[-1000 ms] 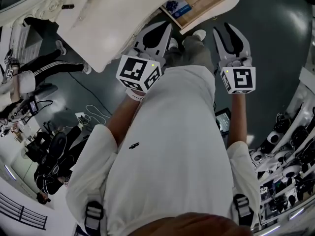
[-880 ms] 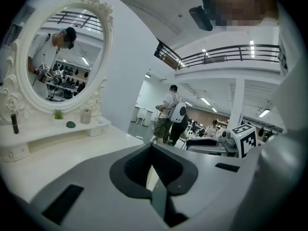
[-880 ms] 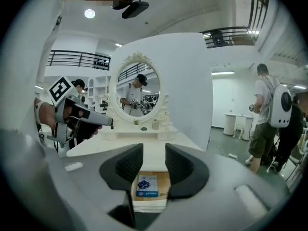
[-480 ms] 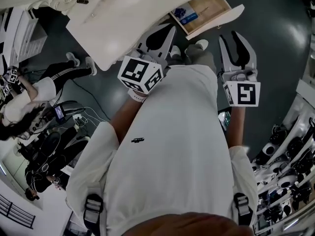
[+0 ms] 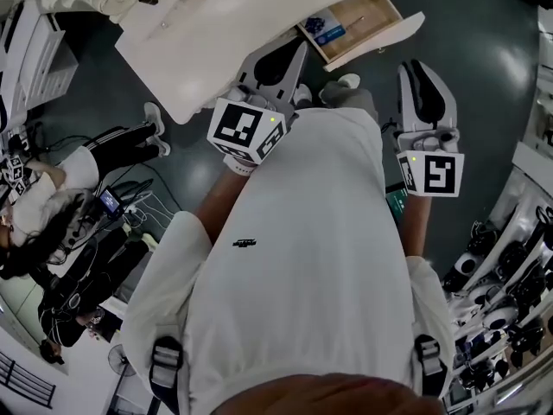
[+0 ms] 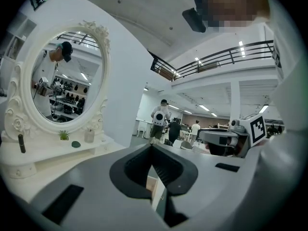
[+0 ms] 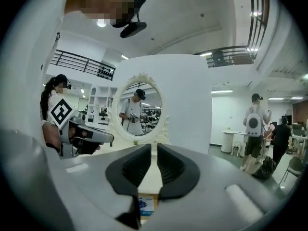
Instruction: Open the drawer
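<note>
The white vanity table [image 5: 216,33] fills the top of the head view, and its drawer [image 5: 359,20] stands pulled out at the upper right, showing a wooden inside with a blue packet [image 5: 321,24]. My left gripper [image 5: 298,46] hangs just below the table's front edge, left of the drawer, shut and empty; its tips [image 6: 151,146] meet in the left gripper view. My right gripper [image 5: 416,63] hovers right of and below the drawer's front, apart from it. Its jaws [image 7: 154,146] are closing, with a thin gap and nothing between them. The drawer [image 7: 144,207] shows beneath them.
An oval mirror [image 6: 62,81] and small items such as a little plant [image 6: 64,135] stand on the vanity top. A seated person [image 5: 60,188] and floor cables are at the left. Shelves of gear [image 5: 518,275] line the right. People [image 7: 254,124] stand further off.
Both grippers have lifted and drawn back from the drawer. The right jaws have narrowed from wide apart to a thin gap. The drawer stays open.
</note>
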Demonstrator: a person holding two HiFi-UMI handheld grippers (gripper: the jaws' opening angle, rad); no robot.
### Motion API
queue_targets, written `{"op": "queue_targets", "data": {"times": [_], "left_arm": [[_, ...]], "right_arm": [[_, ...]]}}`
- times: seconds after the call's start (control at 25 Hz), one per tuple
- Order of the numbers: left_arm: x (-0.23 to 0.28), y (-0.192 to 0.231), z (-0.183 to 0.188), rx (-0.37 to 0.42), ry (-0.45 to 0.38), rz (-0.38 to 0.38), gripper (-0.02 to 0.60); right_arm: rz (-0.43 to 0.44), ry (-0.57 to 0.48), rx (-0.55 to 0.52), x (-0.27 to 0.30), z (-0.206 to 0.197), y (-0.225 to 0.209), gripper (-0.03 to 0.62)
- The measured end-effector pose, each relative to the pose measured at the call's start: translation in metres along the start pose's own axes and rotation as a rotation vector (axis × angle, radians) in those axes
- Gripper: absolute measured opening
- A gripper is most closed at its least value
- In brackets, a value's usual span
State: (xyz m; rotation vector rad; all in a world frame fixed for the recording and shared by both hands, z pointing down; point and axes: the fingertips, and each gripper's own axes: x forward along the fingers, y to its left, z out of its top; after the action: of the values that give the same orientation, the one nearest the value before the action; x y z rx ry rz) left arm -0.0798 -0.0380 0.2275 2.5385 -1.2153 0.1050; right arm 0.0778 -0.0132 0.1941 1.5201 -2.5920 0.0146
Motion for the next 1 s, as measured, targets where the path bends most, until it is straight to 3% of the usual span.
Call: {"op": "queue_targets", "data": {"times": [0.04, 0.08, 1.0], "left_arm": [[0.0, 0.0, 0.002, 0.004, -0.005, 0.001, 0.009], [0.0, 0.0, 0.004, 0.007, -0.008, 0.001, 0.009], [-0.009, -0.005, 0.007, 0.035, -0.011, -0.033, 0.009]], "right_arm": [[-0.007, -0.012, 0.003, -0.001, 0.003, -0.002, 0.017], [-0.014, -0.024, 0.01, -0.002, 0.005, -0.004, 0.011], [-0.002, -0.043, 0.021, -0.008, 0.02, 0.011, 0.011]]}}
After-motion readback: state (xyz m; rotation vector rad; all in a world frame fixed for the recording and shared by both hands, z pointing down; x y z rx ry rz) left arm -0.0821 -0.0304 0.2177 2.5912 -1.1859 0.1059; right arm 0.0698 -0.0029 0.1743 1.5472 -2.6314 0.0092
